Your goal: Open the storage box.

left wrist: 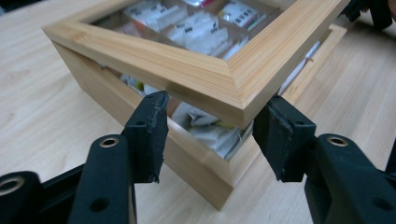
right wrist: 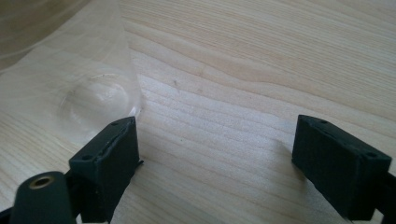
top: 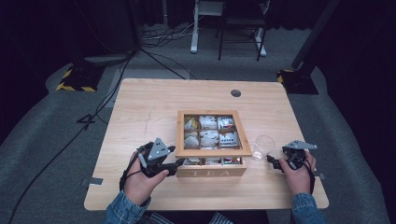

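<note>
A wooden tea box [top: 212, 171] marked TEA stands mid-table. Its glass-windowed lid [top: 212, 152] is tipped up at the front, and tea bags [top: 208, 137] show in the compartments and through the gap. My left gripper [top: 176, 157] is at the lid's front left corner. In the left gripper view the two jaws of the left gripper [left wrist: 212, 121] press against the two sides of that lid [left wrist: 219, 79] corner, with the box base [left wrist: 196, 161] below. My right gripper [top: 275, 162] is open over bare wood, just right of a clear glass cup [top: 264, 145]. The cup [right wrist: 88, 98] touches the right gripper's [right wrist: 217, 140] left jaw.
The light wooden table [top: 140, 116] has a round cable hole [top: 236, 93] at the back. Beyond it, cables [top: 159, 56] and stand feet lie on the grey floor. Bare tabletop lies left of, behind and in front of the box.
</note>
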`<state>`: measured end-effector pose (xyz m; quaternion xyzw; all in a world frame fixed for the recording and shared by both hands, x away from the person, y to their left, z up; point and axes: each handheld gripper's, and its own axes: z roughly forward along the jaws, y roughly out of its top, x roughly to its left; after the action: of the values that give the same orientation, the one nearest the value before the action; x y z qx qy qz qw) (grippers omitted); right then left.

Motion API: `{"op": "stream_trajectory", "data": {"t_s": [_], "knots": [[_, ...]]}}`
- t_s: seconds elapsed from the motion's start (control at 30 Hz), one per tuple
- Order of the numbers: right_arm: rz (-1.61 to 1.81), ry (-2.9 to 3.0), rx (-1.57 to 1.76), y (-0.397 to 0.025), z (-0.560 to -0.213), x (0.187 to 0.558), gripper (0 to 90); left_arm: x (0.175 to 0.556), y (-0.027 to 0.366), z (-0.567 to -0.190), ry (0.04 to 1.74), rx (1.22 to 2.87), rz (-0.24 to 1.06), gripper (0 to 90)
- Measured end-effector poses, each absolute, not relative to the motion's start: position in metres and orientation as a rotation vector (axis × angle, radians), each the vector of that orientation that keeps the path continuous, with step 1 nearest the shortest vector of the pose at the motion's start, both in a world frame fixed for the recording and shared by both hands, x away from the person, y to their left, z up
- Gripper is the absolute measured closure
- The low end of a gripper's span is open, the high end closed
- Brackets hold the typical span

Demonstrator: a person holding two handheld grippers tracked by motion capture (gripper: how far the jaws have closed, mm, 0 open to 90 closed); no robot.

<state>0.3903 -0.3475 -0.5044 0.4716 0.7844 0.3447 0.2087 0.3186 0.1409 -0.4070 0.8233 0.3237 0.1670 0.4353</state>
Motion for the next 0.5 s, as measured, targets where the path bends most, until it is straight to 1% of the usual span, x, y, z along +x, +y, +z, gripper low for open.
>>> {"op": "stream_trajectory", "data": {"t_s": [0.03, 0.23, 0.5], "knots": [[0.959, 2.182, 1.312, -0.348, -0.504, 0.39, 14.7, 0.321, 0.14, -0.404, 0.801, 2.05, 0.415, 41.7], [0.959, 2.182, 1.312, -0.347, -0.504, 0.39, 14.7, 0.327, 0.14, -0.396, 0.785, 2.033, 0.436, 38.1], [0.959, 2.183, 1.312, -0.348, -0.504, 0.39, 14.7, 0.335, 0.14, -0.384, 0.758, 2.02, 0.47, 37.2]]}}
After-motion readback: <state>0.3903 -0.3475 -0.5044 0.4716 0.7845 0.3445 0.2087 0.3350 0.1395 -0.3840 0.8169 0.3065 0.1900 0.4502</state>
